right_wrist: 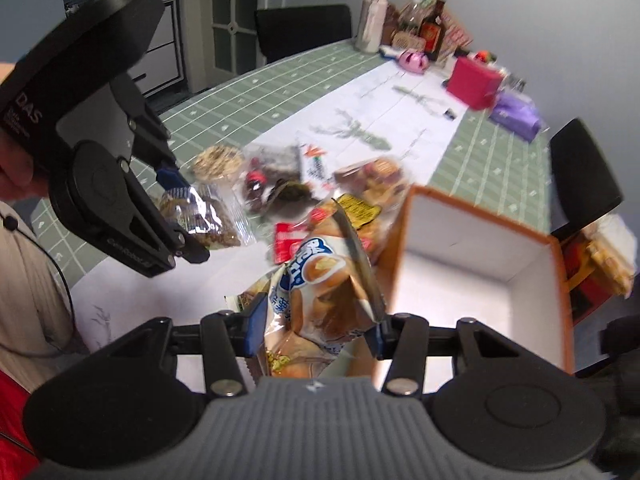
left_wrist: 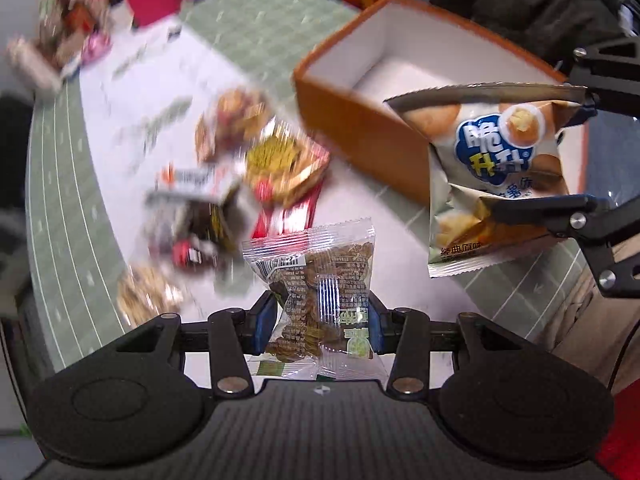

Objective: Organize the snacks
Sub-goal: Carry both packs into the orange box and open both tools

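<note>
My left gripper (left_wrist: 322, 328) is shut on a clear packet of brown snacks (left_wrist: 320, 280), held in the air above the table. It also shows in the right wrist view as the left gripper (right_wrist: 186, 216) at the upper left, gripping the same packet (right_wrist: 208, 216). My right gripper (right_wrist: 316, 332) is shut on a beige chip bag with a blue logo (right_wrist: 324, 288). From the left wrist, the right gripper (left_wrist: 542, 154) holds the chip bag (left_wrist: 496, 168) at the near rim of an open orange box (left_wrist: 348, 120) with a white inside (right_wrist: 472, 220). A blurred pile of snack packets (left_wrist: 240, 184) (right_wrist: 304, 184) lies on the white mat.
At the table's far end stand a red box (right_wrist: 472, 80), a purple pack (right_wrist: 516, 116), and bottles and jars (right_wrist: 400, 20). Black chairs (right_wrist: 304, 28) (right_wrist: 580, 168) flank the green gridded tablecloth (right_wrist: 248, 96). A snack bag (right_wrist: 604, 256) sits beyond the orange box. A person's sleeve (right_wrist: 28, 280) is at left.
</note>
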Tool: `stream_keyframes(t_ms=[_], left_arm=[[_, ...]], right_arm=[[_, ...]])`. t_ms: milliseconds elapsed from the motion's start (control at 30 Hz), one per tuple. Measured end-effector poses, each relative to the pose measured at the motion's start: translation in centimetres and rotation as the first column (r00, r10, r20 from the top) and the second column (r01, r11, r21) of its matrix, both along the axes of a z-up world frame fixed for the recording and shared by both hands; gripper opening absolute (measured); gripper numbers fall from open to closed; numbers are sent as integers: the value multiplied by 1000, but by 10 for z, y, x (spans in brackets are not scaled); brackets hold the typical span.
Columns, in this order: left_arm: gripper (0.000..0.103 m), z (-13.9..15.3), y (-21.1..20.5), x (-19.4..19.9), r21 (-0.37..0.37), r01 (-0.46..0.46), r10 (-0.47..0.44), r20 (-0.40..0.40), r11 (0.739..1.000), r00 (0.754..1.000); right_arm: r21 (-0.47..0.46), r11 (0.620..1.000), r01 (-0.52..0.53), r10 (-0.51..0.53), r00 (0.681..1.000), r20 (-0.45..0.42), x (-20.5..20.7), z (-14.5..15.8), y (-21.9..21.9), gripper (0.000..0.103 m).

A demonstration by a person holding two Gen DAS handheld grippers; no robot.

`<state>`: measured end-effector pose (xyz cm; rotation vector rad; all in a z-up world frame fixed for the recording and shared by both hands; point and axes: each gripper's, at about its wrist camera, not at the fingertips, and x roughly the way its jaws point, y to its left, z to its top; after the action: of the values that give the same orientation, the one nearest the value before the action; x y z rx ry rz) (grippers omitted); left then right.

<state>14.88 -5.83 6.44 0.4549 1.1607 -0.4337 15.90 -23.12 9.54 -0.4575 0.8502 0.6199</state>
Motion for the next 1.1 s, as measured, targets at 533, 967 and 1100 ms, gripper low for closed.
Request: stream_keyframes(t_ms=[533,967,1100], left_arm=[[51,9,-125,51,4,322,-320,112,947,941],[51,-47,-169,66,62,429,-426,-56,901,903],[51,-61,-177,71,76,433,-427,-80,898,901]], right_arm=[[-242,962,124,-121,992,27,47,-26,-82,48],[-215,974,66,-101,983,-156,72,-85,-103,48],[-187,980,70,-105,977,-185,79,-95,-103,48]])
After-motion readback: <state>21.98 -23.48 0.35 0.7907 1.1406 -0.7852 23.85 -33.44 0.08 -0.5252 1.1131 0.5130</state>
